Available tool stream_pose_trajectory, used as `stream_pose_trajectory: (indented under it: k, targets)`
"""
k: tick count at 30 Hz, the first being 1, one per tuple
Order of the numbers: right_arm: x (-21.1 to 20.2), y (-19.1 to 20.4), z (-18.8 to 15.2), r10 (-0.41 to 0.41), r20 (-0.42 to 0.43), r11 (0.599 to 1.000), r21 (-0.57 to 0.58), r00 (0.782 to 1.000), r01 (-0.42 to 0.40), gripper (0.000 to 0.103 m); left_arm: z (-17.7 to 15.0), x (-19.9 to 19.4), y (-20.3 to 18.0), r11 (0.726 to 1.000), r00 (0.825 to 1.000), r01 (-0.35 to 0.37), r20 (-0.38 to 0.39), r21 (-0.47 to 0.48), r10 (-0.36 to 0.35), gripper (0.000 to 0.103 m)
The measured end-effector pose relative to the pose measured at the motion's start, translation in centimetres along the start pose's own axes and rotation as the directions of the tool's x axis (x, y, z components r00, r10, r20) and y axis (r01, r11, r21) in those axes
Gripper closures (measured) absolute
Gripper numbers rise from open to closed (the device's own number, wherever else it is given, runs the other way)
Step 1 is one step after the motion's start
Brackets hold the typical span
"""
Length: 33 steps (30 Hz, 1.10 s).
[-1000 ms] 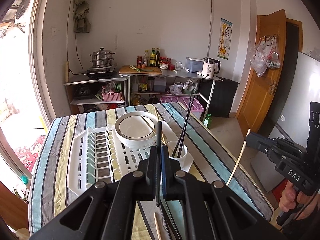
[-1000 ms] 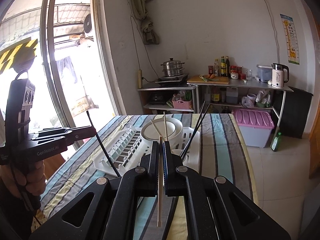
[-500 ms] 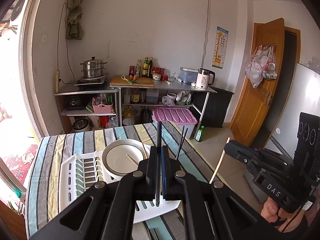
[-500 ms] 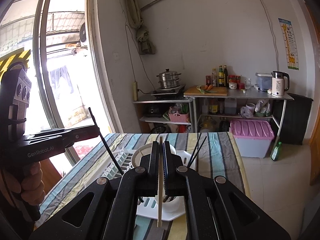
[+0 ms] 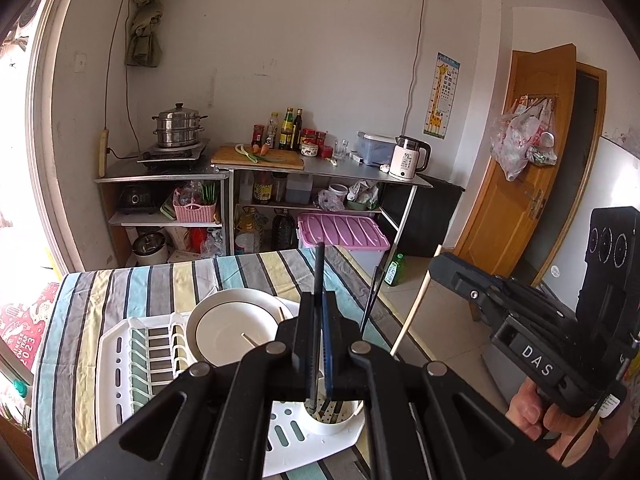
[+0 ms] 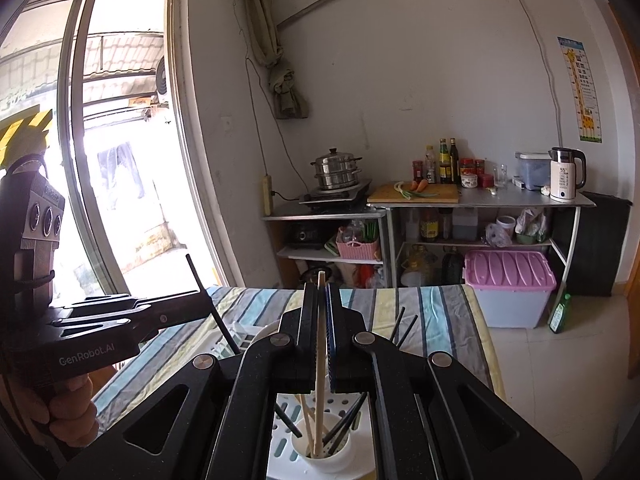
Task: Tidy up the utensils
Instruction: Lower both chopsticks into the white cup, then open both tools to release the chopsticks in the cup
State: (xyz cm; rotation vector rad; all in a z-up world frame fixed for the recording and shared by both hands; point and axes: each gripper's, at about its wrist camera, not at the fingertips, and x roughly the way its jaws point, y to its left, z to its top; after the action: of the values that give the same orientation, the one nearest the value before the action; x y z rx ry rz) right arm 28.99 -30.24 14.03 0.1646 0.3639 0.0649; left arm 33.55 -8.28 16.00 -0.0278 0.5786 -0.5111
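Note:
My left gripper [image 5: 319, 300] is shut on a black chopstick [image 5: 318, 272] held upright, its lower end reaching into the white utensil cup [image 5: 332, 420] on the white dish rack [image 5: 116, 364]. My right gripper [image 6: 321, 296] is shut on a light wooden chopstick [image 6: 319, 360] whose lower end stands in the same cup [image 6: 324, 458], among several black and wooden chopsticks. The right gripper also shows at the right of the left wrist view [image 5: 444, 264]; the left gripper shows at the left of the right wrist view [image 6: 200, 308].
A white bowl [image 5: 236, 326] sits in the rack on a striped tablecloth [image 5: 140, 284]. Behind stand metal shelves with a steamer pot [image 5: 178, 130], bottles, a kettle [image 5: 408, 158] and a pink-lidded bin [image 5: 342, 232]. A wooden door [image 5: 524, 184] is at the right.
Both grippers have risen and tilted up over the rack, so the cup now sits low beneath the fingers. Each chopstick's lower end now stands in the cup.

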Motion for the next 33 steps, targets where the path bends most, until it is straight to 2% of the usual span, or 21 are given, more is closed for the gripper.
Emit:
stream_pose_trajectory:
  k: [9, 18, 27, 29, 30, 33]
  targets:
    - [2.7, -1.1, -1.8, -0.010, -0.046, 1.000, 0.012, 0.999, 0.011, 0.100, -1.2, 2.3, 0.9, 1.000, 0.999, -0.001, -0.043, -0.017, 0.000, 0.099]
    - [4.9, -2.9, -4.7, -0.035, -0.131, 0.998, 0.045, 0.991, 0.041, 0.100, -2.9, 3.9, 1.7, 0.999, 0.995, -0.020, -0.095, -0.027, 0.018, 0.099]
    - [4.8, -3.8, -5.0, -0.023, -0.160, 0.997, 0.073, 0.987, 0.036, 0.099, -3.3, 3.7, 1.5, 0.999, 0.995, -0.040, -0.087, -0.007, 0.039, 0.099]
    - [4.7, -3.8, -5.0, -0.022, -0.168, 0.997, 0.069, 0.986, 0.034, 0.095, -3.4, 3.6, 1.6, 0.999, 0.996, -0.046, -0.082, -0.012, 0.045, 0.099]
    - [4.7, -3.8, -5.1, -0.022, -0.169, 0.997, 0.068, 0.985, 0.034, 0.089, -3.4, 3.5, 1.7, 0.999, 0.996, -0.044, -0.082, -0.013, 0.043, 0.098]
    - [4.0, -3.7, -5.3, -0.021, -0.170, 0.998, 0.061, 0.985, 0.032, 0.087, -3.5, 3.1, 1.7, 0.999, 0.996, -0.052, -0.075, -0.008, 0.051, 0.097]
